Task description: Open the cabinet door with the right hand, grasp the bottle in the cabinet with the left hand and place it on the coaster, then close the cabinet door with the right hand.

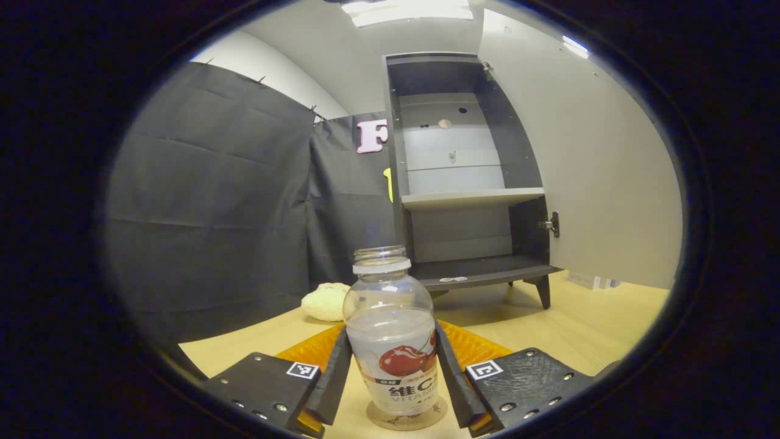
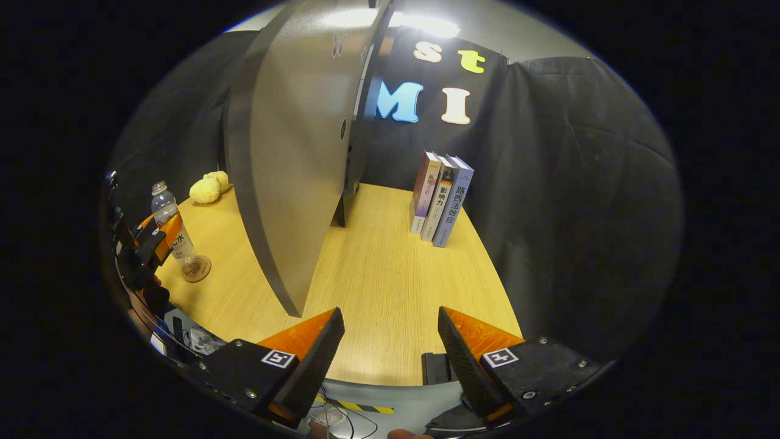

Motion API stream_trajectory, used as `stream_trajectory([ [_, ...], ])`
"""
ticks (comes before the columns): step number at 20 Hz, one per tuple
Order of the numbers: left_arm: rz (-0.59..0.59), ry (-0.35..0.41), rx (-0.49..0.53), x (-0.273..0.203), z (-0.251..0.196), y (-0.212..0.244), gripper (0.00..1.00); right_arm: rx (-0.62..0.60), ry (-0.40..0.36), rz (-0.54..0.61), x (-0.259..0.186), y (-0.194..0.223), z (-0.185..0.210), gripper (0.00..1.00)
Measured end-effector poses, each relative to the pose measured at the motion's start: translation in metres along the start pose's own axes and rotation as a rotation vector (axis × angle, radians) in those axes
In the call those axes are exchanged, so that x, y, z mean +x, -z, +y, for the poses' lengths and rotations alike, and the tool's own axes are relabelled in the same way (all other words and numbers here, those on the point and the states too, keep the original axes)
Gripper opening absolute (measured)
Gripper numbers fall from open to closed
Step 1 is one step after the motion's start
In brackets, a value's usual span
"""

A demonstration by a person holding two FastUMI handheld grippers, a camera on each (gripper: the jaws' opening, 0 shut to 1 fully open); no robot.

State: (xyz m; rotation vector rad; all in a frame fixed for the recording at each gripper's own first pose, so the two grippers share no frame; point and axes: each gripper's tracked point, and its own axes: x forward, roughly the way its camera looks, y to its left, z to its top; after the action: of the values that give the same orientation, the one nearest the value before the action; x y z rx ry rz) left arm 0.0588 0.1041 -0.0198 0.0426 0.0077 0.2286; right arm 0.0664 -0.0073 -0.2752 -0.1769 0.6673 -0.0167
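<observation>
bottle set on the coaster, door waiting to be shut

fingers of the left gripper [image 1: 393, 372] clasp the bottle [image 1: 393, 329] on both flanks, pressing its labelled lower half; the bottle stands upright with its base on the round coaster [image 1: 407, 417] on the wooden table [image 1: 585, 323]. behind it the cabinet [image 1: 469, 177] stands with its shelves bare and its door [image 1: 585, 171] swung wide to the right. a pale yellow plush toy [image 1: 326, 302] lies near the booth wall, left of the cabinet.

in the right gripper view, the right gripper [image 2: 390, 347] hangs spread apart with nothing between its fingers, low over the table's near edge, the open door's outer face [image 2: 292, 164] just ahead and to its left. three books [image 2: 442, 198] stand upright against the wall beyond.

judging from this, the placing step is all but done: the bottle seems seated on the coaster. next the left fingers should let go and draw back without tipping it, and then the right gripper must reach the door's free edge and push it closed.
</observation>
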Motion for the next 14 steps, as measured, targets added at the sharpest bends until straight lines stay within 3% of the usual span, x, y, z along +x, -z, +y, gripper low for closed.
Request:
stream_trajectory([
  [5,-0.001,-0.021,-0.021,-0.005,0.002,0.011,0.72,-0.036,-0.030,0.022,0.005,0.001,0.013,0.96],
  [7,0.011,-0.040,-0.034,-0.002,0.004,0.016,0.79,-0.054,-0.055,0.019,0.006,-0.001,0.022,0.96],
  [14,-0.004,-0.041,-0.042,-0.003,0.007,0.016,0.78,-0.064,-0.085,0.027,0.003,0.005,0.032,0.96],
])
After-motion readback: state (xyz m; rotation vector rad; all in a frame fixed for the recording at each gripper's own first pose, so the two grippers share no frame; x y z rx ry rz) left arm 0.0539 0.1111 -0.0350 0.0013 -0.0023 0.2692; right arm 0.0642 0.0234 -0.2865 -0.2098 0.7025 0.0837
